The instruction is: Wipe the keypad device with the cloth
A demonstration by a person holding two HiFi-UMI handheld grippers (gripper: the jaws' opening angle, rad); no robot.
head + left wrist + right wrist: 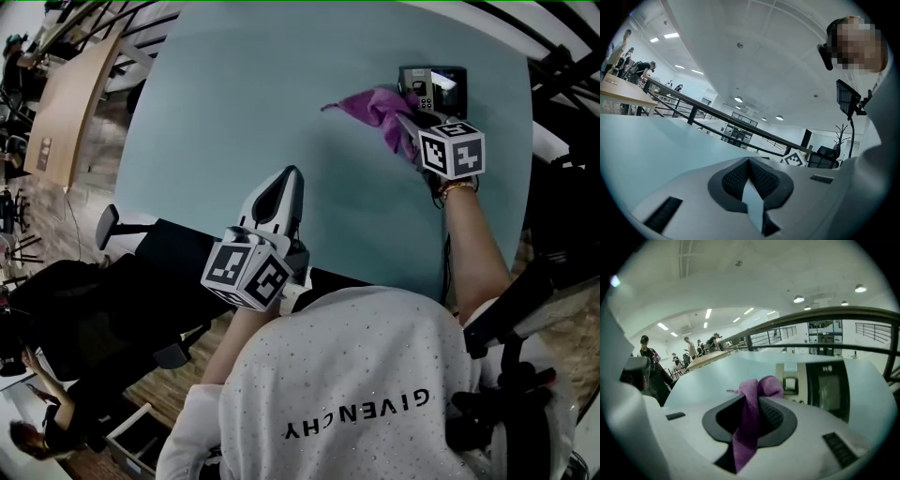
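Observation:
The keypad device (433, 87), a dark box with a small screen and buttons, lies at the far right of the pale blue table (281, 103); the right gripper view shows the keypad device (820, 387) just ahead of the jaws. My right gripper (405, 120) is shut on the purple cloth (375, 111), which trails left of the device. In the right gripper view the cloth (752, 413) is pinched between the pads and bunched at their tips. My left gripper (281, 192) hovers near the table's front edge, shut and holding nothing; its jaws (750, 180) meet.
A black office chair (141, 272) stands at the table's near left edge. A wooden desk (70, 94) is at the far left, and dark railings (553, 56) run along the right. People stand in the background.

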